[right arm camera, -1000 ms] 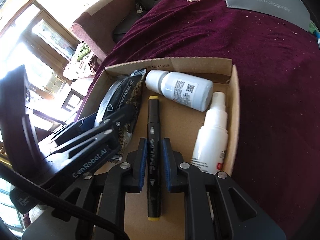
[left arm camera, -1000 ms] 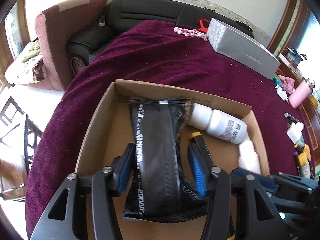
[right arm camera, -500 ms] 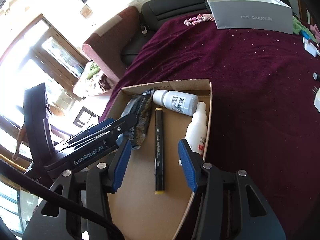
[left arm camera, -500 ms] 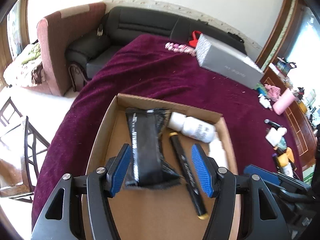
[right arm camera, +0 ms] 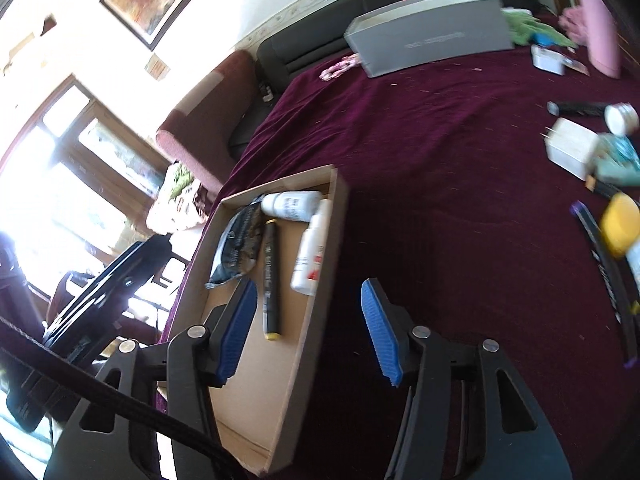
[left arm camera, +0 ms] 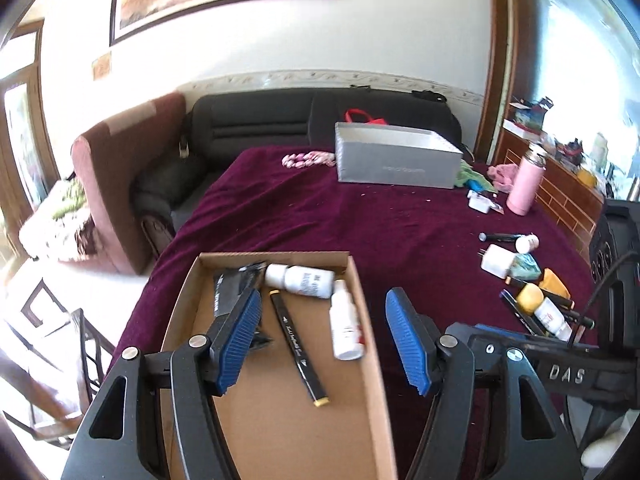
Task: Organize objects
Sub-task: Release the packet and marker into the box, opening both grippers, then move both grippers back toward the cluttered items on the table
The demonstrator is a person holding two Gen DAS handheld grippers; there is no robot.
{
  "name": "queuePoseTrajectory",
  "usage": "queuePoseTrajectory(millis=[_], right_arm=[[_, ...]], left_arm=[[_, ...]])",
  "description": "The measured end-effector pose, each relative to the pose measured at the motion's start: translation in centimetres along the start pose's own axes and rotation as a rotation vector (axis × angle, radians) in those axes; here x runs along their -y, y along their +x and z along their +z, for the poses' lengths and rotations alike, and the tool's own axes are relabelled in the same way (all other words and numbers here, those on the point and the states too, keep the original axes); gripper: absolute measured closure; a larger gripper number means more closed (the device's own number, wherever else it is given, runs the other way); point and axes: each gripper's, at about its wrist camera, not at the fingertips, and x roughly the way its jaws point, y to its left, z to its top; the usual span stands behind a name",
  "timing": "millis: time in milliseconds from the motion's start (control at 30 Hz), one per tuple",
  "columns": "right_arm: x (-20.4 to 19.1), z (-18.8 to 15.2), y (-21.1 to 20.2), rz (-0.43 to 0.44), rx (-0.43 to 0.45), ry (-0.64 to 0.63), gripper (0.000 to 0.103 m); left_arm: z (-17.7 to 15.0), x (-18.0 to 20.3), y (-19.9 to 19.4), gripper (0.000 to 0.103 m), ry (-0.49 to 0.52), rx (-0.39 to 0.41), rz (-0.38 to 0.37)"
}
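Observation:
A shallow cardboard box lies on the maroon cloth. In it are a black packet, a black marker, a white round bottle and a white spray bottle. My left gripper hovers above the box's near end, its jaws opening with nothing between them. My right gripper hangs over the box's right wall, jaws opening and empty. The marker lies loose below it, beside the packet.
A grey carton stands at the table's far side, a pink flask at the far right. Several small items lie in a heap on the right. A sofa lies beyond the table and a chair to its left.
Both grippers have pulled back and risen from the box. The right one let go of the marker, which now lies in the box. The left jaws have left the black packet.

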Motion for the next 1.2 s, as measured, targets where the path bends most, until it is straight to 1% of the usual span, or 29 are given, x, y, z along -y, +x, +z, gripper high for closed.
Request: queuePoseTrajectory(millis=[133,300,433,700,867,967,1033,1133,1200], right_arm=[[2.4,-0.3,-2.3,0.005,0.038,0.051,0.049],[5.2,-0.7,-4.8,0.01,0.086,0.109,0.047],[7.8,-1.0,-6.4,0.014,0.119,0.159,0.045],[12.8,-1.5,-8.3,0.015,0.161,0.257,0.045],[15.6,-1.6,-10.1,0.007,0.205,0.309,0.045],[16.5,-1.5,-11.3,-0.019,0.238,0.315,0.044],[17.2,-1.4,-12.1,-0.039,0.26,0.323,0.041],[18.6,-1.6,-12.9,-0.057,0.274,0.346,0.039],[19.5,-1.8,-12.9,-0.054,0.271,0.37,0.039]], left_arm=[[-0.1,2.6,-1.4,0.044,0.045,0.022,0.002],[-0.2,5.9,-2.1,0.043,0.096,0.034,-0.003],[-0.3,8.4,-2.3,0.043,0.14,0.034,-0.01],[-0.7,12.7,-1.6,0.043,0.218,0.014,-0.011],[-0.9,14.3,-1.0,0.043,0.246,0.006,-0.008],[-1.0,14.9,-0.4,0.043,0.255,-0.005,-0.012],[-1.0,15.2,0.0,0.043,0.259,-0.015,-0.014],[-1.2,14.9,0.8,0.043,0.238,-0.045,-0.032],[-1.5,14.3,1.4,0.043,0.21,-0.072,-0.042]])
